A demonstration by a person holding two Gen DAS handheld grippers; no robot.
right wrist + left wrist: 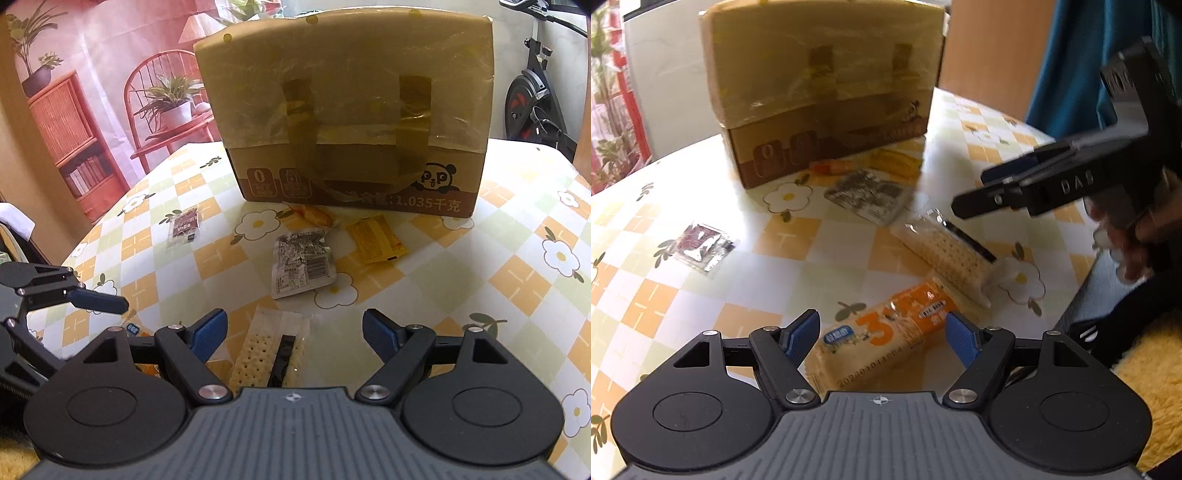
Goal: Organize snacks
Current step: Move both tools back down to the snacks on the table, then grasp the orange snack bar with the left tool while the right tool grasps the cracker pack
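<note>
From the left wrist, the left gripper [882, 332] stands open astride an orange cracker pack [882, 339] on the checked tablecloth [701, 295], pads apart from it, while from the right wrist the right gripper [295, 332] gapes empty above a clear-wrapped cracker sleeve [258, 350] before the taped carton [351, 110].

— What can you read on the cardboard box [354, 110]?
— "1.035千克" along the brown band, a "0" in a small panel, and "P P" on the panda's eyes.
— And the orange cracker packet [886, 343]?
— A large "3", plus a stamped code, possibly "2026…", blurred.
— The other gripper [971, 192]?
— "DAS" on its body.
</note>
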